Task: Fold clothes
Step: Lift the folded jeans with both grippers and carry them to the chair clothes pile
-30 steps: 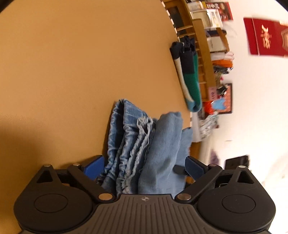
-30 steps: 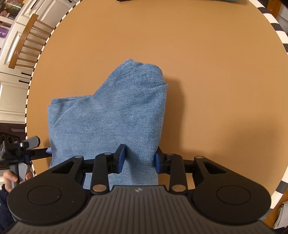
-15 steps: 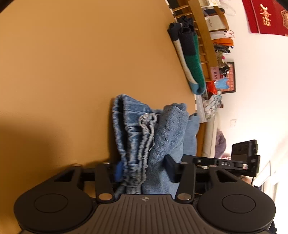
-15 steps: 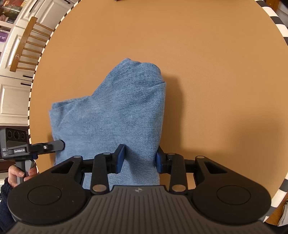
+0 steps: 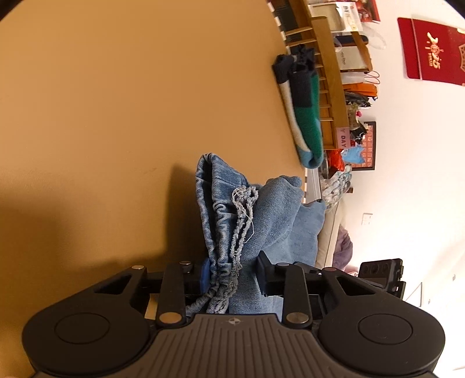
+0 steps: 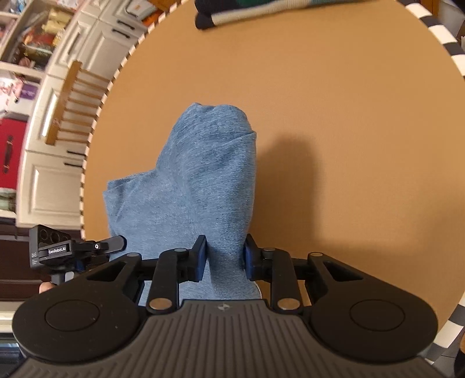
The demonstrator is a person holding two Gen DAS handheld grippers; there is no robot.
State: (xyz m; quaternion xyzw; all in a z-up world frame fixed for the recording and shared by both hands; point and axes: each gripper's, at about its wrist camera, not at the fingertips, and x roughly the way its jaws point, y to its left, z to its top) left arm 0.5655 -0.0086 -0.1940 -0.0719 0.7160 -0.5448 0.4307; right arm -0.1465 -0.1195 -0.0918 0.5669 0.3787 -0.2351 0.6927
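Left wrist view: the left gripper (image 5: 232, 274) has its jaws closing on the jeans (image 5: 261, 221), and its blue pads already press a bunched, frayed hem between them. The denim is soft and pale blue, gathered into upright ridges with loose white threads hanging from the raw edge (image 5: 242, 209). It rises from 6 o'clock toward the centre, lifted a little above the table (image 5: 116, 116), a smooth, matte tan surface with a curved edge. At 2 o'clock on the table lies a folded knit (image 5: 302, 110) in bands of black, cream, green and teal. Beyond it stands a wooden slatted chair (image 5: 328, 72), and a red hanging (image 5: 433, 52) is on the white wall at 1 o'clock. Part of the other gripper's black body (image 5: 380, 272) shows at 4 o'clock.

Right wrist view: the right gripper (image 6: 225, 257) is also closing, its blue pads squeezing a narrow neck of the jeans (image 6: 203, 180). Here the denim is a smooth, folded bundle with a rounded top, spreading wider toward 9 o'clock, above the round tan table (image 6: 334, 101) with its striped rim. The left gripper (image 6: 81, 247) meets the cloth's edge at 9 o'clock. The knit (image 6: 261, 11) lies at 12 o'clock. White panelled cabinets (image 6: 52, 174) and a wooden chair (image 6: 75, 101) stand at 10 o'clock.
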